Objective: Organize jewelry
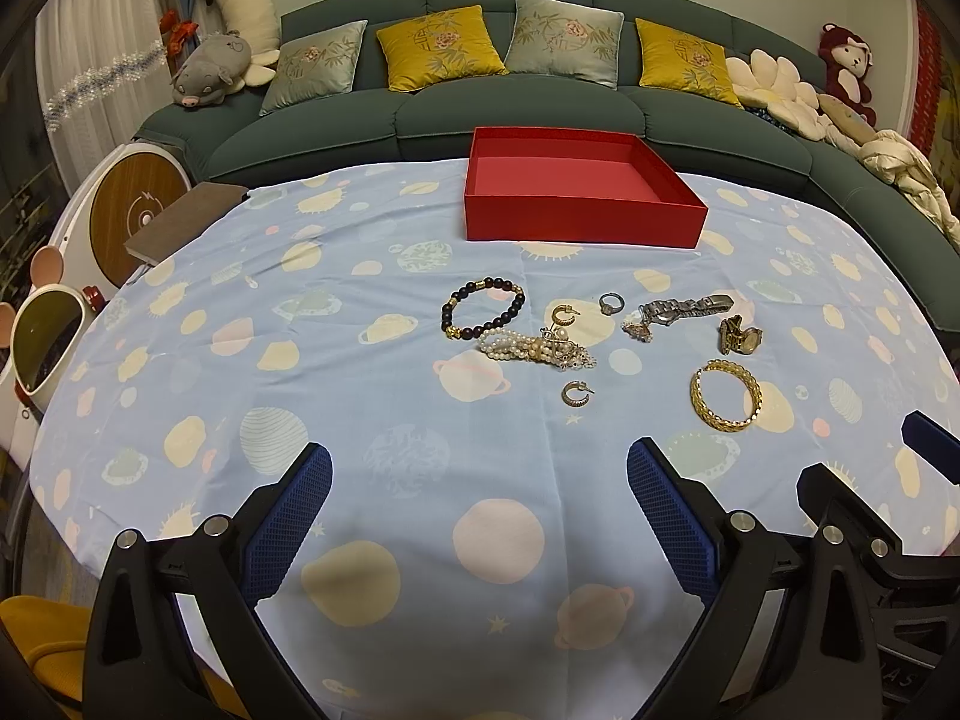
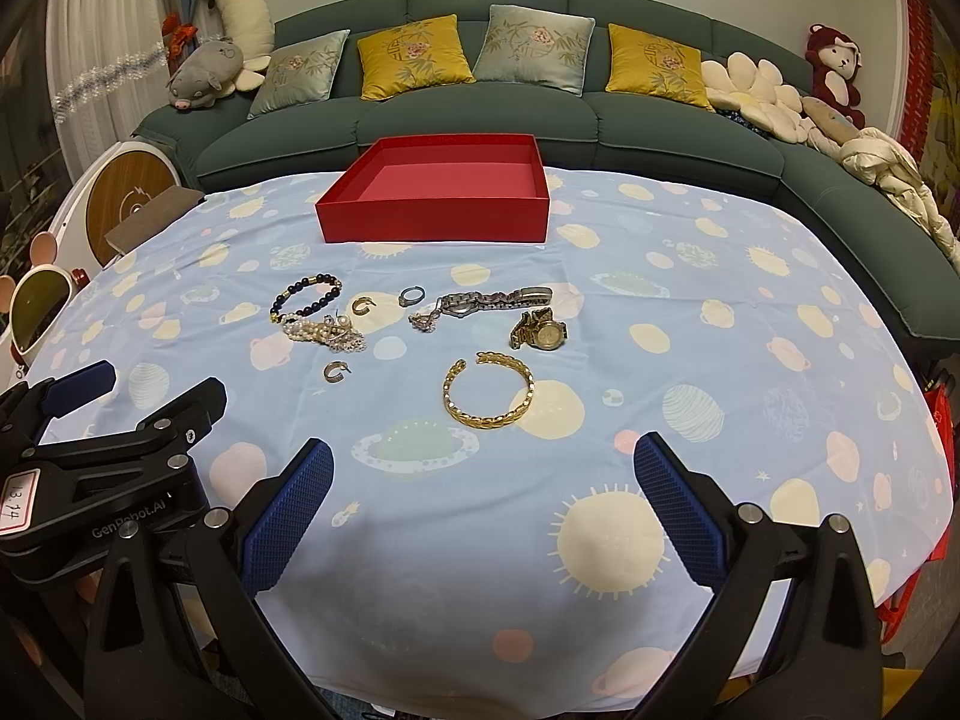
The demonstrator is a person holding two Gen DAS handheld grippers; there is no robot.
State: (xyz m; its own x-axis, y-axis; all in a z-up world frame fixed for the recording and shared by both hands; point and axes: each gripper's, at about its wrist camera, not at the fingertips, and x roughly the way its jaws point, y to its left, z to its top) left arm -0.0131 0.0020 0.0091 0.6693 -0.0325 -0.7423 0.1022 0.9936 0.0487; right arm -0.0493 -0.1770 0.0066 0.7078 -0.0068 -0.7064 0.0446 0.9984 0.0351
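Right wrist view: left gripper (image 2: pixel 78 396) body carries raised grey lettering "GenRobot.AI" on black housing. White sticker with red border on same housing, handwritten "13.74", seen sideways; digits partly cut by picture edge, reading not certain. Left wrist view: right gripper (image 1: pixel 864 450) housing at lower right edge shows grey letter fragment, perhaps "AS"; rest cut off, unreadable. No other legible text.

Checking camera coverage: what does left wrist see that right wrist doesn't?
Only left wrist: the yellow chair at bottom left.
Only right wrist: a white label on the left gripper's body.
Both: the empty red box, the gold bangle, the dark bead bracelet, and both grippers open, left gripper, right gripper.
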